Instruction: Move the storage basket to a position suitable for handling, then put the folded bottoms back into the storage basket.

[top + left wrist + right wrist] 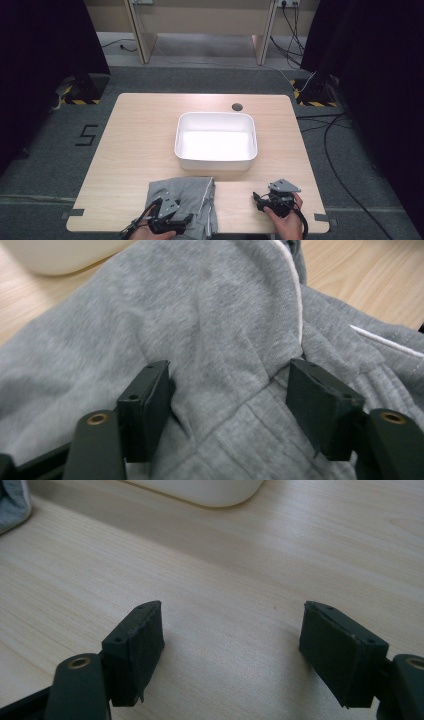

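Your left gripper point(167, 216) sits over the near-left part of the table point(130, 150), on the grey garment point(187, 197). In the left gripper view its jaws stand wide apart with a raised fold of the garment point(220, 340) between them; both pads touch or nearly touch the fabric, but nothing is clamped. Whether the pads press into the cloth or only rest on it is hard to tell, since the fabric bulges around them. From above, your left hand point(150, 234) is mostly cut off by the bottom edge.

The garment lies crumpled at the table's near edge, just in front of the white tub point(216, 140). A thin white stripe point(295, 295) runs along one seam. What kind of garment it is cannot be made out.

Your right gripper point(272, 200) is at the near-right, well apart from the garment, with your right hand point(285, 222) behind it. In the right gripper view its jaws are spread wide over bare table point(225, 605), holding nothing. The tub point(205, 490) is cut off at the top of that view, and a sliver of garment point(12, 502) shows at the upper left corner.
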### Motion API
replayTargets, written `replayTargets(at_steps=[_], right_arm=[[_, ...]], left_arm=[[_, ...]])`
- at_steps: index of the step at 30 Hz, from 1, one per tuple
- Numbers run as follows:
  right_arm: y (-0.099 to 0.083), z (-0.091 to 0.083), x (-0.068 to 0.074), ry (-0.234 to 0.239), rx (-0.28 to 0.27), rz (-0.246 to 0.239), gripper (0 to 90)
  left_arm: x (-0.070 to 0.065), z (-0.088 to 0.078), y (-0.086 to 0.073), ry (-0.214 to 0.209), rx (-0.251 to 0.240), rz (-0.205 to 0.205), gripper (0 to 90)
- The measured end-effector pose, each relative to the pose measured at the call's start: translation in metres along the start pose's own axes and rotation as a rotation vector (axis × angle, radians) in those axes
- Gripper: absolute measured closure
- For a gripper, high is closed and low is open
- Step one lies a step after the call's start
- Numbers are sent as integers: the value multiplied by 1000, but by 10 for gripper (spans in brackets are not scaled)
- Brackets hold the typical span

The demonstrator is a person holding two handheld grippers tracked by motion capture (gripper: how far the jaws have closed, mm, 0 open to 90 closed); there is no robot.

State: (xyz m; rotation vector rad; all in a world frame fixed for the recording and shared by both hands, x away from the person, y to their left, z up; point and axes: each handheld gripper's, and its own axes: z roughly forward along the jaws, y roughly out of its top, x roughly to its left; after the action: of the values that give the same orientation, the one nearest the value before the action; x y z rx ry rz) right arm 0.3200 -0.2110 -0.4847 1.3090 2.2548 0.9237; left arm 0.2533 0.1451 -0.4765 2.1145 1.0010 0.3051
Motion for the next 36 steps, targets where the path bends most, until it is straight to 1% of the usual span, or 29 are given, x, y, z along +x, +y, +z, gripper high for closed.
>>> replayTargets(at_steps=[1, 4, 7, 10, 12, 13, 16, 18, 21, 22, 24, 25, 26, 27, 28, 29, 30, 31, 33, 34, 35, 36], right_arm=[[0, 0, 0, 0, 0, 0, 263], [0, 0, 0, 0, 0, 0, 263], [0, 0, 0, 1, 0, 0, 263], [0, 0, 0, 1, 0, 0, 263], [0, 0, 0, 1, 0, 0, 262], [0, 0, 0, 1, 0, 0, 262], [0, 0, 0, 1, 0, 1, 262], [0, 0, 0, 3, 0, 0, 261], [0, 0, -1, 4, 0, 0, 261], [0, 0, -1, 4, 0, -2, 261], [0, 0, -1, 5, 2, -2, 261], [0, 0, 0, 6, 1, 4, 260], [0, 0, 0, 5, 5, 5, 260], [0, 0, 0, 5, 5, 5, 260], [1, 1, -1, 8, 3, -7, 259], [2, 2, -1, 7, 2, -2, 258], [2, 2, -1, 8, 3, -3, 258], [2, 2, -1, 8, 3, -3, 258], [2, 2, -1, 8, 4, -3, 258], [2, 2, -2, 12, 3, -4, 258], [2, 2, -2, 12, 3, -4, 258], [2, 2, -1, 12, 3, -3, 258]], left_arm=[[-1, 2, 2, -7, 0, 0, 314], [-6, 9, 9, -23, 12, 29, 314], [-8, 16, 15, -60, 20, 19, 313], [-10, 20, 20, -72, 31, 28, 314], [-11, 25, 25, -84, 42, 41, 314], [-12, 28, 28, -93, 45, 41, 315], [-16, 40, 41, -120, 72, 67, 315], [-18, 46, 47, -128, 77, 72, 314], [-19, 51, 51, -134, 74, 81, 315], [-20, 52, 53, -136, 72, 91, 315], [-20, 51, 53, -138, 67, 95, 312], [-19, 49, 52, -141, 58, 91, 312], [-15, 44, 51, -176, 36, 51, 290], [-15, 44, 51, -176, 36, 51, 256], [-9, 36, 51, -204, -1, -1, 225], [-9, 36, 51, -204, -1, -1, 214], [-2, 25, 52, -189, -39, -24, 209], [-2, 25, 52, -189, -39, -24, 200], [8, 13, 53, -166, -70, -50, 191], [19, 3, 51, -132, -89, -78, 178], [19, 3, 51, -132, -89, -78, 175], [30, -4, 49, -103, -90, -98, 173]])
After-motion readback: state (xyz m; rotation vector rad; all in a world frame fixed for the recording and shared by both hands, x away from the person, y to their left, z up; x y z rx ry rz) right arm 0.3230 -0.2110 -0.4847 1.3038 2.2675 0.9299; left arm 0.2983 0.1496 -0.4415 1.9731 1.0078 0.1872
